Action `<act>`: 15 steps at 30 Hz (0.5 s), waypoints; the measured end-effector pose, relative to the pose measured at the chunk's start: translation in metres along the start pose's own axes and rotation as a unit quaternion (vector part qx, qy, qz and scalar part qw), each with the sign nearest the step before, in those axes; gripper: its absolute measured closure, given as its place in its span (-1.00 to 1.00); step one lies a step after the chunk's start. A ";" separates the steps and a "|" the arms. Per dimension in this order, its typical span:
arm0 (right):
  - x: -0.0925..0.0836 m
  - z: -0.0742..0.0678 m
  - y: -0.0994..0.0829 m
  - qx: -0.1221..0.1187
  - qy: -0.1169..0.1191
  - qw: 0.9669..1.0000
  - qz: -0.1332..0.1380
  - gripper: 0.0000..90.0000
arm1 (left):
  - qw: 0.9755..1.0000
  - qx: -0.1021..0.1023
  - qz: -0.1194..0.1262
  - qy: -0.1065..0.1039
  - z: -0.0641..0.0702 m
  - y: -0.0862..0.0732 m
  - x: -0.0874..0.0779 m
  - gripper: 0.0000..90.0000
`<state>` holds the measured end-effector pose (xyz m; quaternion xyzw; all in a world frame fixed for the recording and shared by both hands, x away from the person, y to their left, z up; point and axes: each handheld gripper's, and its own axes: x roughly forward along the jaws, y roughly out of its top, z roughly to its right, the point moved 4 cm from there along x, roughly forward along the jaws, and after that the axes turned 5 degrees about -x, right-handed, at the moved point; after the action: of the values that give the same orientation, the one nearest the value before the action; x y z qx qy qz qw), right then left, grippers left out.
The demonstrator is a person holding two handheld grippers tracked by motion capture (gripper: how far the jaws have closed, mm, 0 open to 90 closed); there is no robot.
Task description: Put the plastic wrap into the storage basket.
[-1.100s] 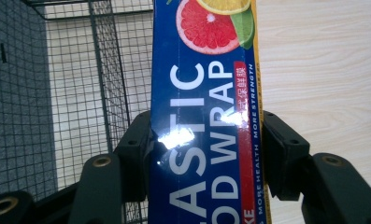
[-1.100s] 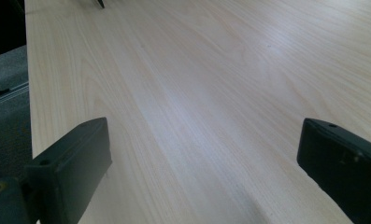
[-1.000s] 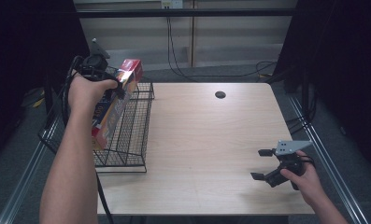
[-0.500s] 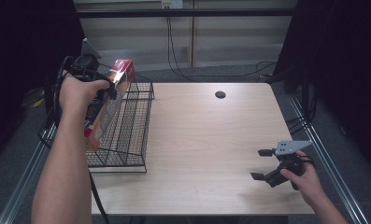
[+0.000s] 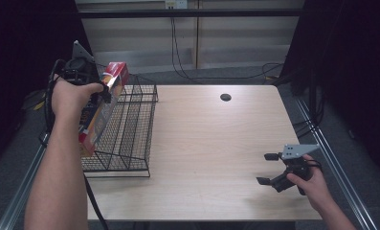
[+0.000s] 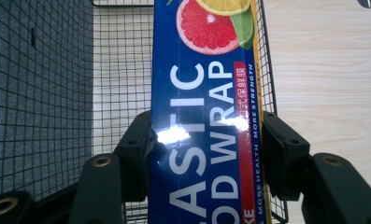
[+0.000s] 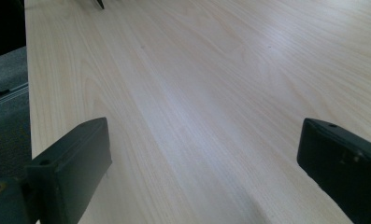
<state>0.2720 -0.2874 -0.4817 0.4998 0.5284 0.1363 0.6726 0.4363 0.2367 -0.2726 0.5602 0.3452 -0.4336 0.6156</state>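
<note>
My left gripper (image 5: 101, 98) is shut on a long plastic wrap box (image 5: 101, 111), blue and red with citrus fruit printed on it. In the left gripper view both black jaws press the sides of the plastic wrap box (image 6: 206, 140), midway at the left gripper (image 6: 206, 142). The box hangs tilted over the left side of a black wire basket (image 5: 130, 139), the basket (image 6: 117, 70) showing below it. My right gripper (image 5: 269, 168) rests near the table's front right corner, open, and the right gripper (image 7: 202, 154) has nothing between its jaws.
The light wooden table (image 5: 211, 143) has a round cable hole (image 5: 225, 97) at the back. Metal rails run along both table sides, and cables lie on the floor behind. The wire basket sits at the table's left edge.
My left hand has carried the plastic wrap box a little to the left, over the basket's left side. The right gripper has stayed in place.
</note>
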 end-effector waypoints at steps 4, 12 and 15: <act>0.000 0.000 0.000 0.001 0.001 1.000 0.000 -0.94 | 1.000 -0.009 0.005 0.000 -0.004 0.000 -0.001 -0.01; 0.000 0.000 0.000 0.002 0.001 1.000 0.001 -0.94 | 1.000 -0.022 0.010 0.007 -0.014 -0.001 -0.002 -0.01; 0.000 0.000 0.000 0.003 0.001 1.000 0.001 -0.94 | 0.999 -0.028 0.011 0.010 -0.017 -0.001 -0.004 -0.01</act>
<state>0.2716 -0.2877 -0.4817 0.5024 0.5289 0.1362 0.6703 0.4345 0.2546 -0.2719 0.5509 0.3571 -0.4114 0.6323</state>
